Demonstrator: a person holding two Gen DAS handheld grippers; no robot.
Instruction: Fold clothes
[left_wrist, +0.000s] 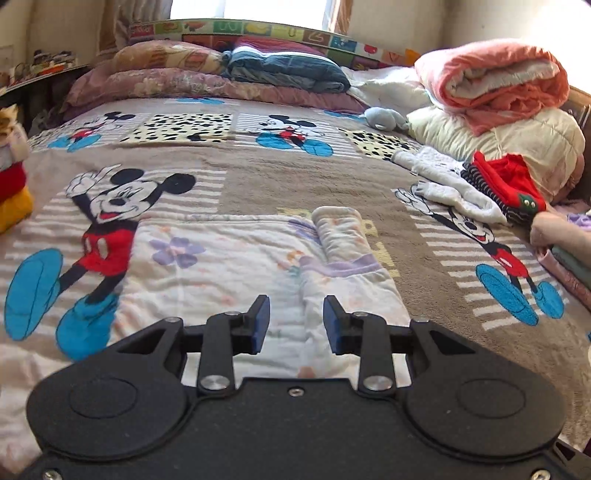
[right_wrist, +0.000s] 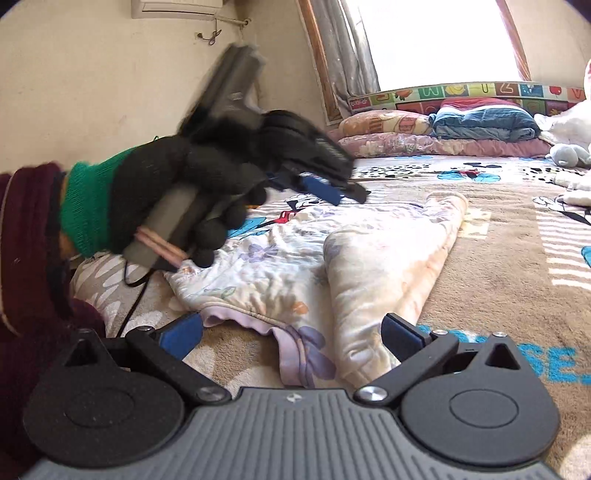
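A pale floral garment (left_wrist: 229, 258) lies partly folded on the Mickey Mouse blanket (left_wrist: 295, 177), with one sleeve (left_wrist: 340, 232) turned up over it. My left gripper (left_wrist: 296, 325) hovers open just above the garment's near part, with nothing between its blue pads. In the right wrist view the same garment (right_wrist: 369, 266) lies in front of my right gripper (right_wrist: 291, 336), which is wide open over the purple-trimmed hem (right_wrist: 295, 343). A black-gloved hand (right_wrist: 166, 192) holds the left gripper (right_wrist: 325, 184), blurred, above the garment's far side.
Unfolded clothes, white (left_wrist: 447, 184) and red with stripes (left_wrist: 509, 184), are heaped at the right by a person's hand (left_wrist: 554, 230). Folded items (left_wrist: 11, 184) are stacked at the left edge. Pillows (left_wrist: 166, 62), quilts and an orange blanket (left_wrist: 495, 81) line the bed's head.
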